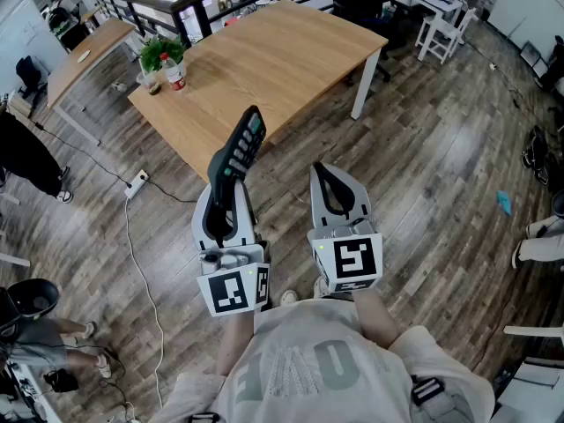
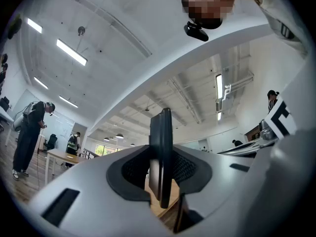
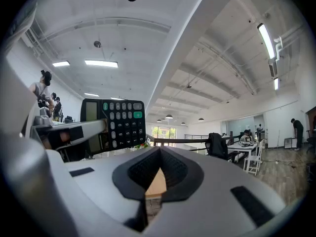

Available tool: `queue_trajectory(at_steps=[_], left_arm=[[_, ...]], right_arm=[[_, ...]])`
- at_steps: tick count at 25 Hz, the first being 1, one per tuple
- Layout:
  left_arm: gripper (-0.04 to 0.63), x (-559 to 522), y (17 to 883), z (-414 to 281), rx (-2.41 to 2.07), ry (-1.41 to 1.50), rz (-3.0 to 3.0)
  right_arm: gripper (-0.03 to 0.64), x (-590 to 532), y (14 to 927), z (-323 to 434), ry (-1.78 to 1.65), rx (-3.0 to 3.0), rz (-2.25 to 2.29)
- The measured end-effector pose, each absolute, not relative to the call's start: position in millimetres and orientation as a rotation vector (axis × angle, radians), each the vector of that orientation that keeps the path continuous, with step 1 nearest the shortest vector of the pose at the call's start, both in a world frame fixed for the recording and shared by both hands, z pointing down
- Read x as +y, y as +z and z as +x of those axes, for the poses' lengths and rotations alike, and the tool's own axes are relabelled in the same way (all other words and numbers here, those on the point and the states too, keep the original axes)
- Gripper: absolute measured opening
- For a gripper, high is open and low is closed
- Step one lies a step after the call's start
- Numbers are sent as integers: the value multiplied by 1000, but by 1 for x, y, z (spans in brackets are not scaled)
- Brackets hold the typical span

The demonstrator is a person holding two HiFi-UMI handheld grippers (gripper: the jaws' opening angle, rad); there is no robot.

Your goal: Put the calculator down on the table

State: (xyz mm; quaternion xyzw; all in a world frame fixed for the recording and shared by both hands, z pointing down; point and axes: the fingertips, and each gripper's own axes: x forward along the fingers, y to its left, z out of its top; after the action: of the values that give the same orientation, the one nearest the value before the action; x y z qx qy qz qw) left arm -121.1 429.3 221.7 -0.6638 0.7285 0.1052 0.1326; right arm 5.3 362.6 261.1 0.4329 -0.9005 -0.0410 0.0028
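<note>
My left gripper (image 1: 227, 180) is shut on the lower end of a black calculator (image 1: 241, 144), which stands nearly upright in the air in front of the wooden table (image 1: 291, 51). In the left gripper view the calculator (image 2: 161, 152) is edge-on between the dark pads of the left gripper (image 2: 160, 184). In the right gripper view its display and keys (image 3: 116, 122) show at the left. My right gripper (image 1: 328, 169) is beside it on the right, shut with nothing in it; its pads (image 3: 170, 169) meet.
A potted plant (image 1: 159, 53) and a bottle (image 1: 175, 74) stand at the table's left corner. A power strip (image 1: 137, 183) and its cable lie on the wooden floor. A second table (image 1: 88, 49) and people are at the left, and a white chair (image 1: 439, 30) at the far right.
</note>
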Motion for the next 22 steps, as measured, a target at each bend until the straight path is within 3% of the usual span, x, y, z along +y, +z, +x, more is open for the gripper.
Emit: queue_trajectory(at_steps=[22], left_arm=[[109, 385, 224, -77, 2168, 477, -1872]], right_arm=[[21, 324, 263, 61, -157, -2900, 1277]])
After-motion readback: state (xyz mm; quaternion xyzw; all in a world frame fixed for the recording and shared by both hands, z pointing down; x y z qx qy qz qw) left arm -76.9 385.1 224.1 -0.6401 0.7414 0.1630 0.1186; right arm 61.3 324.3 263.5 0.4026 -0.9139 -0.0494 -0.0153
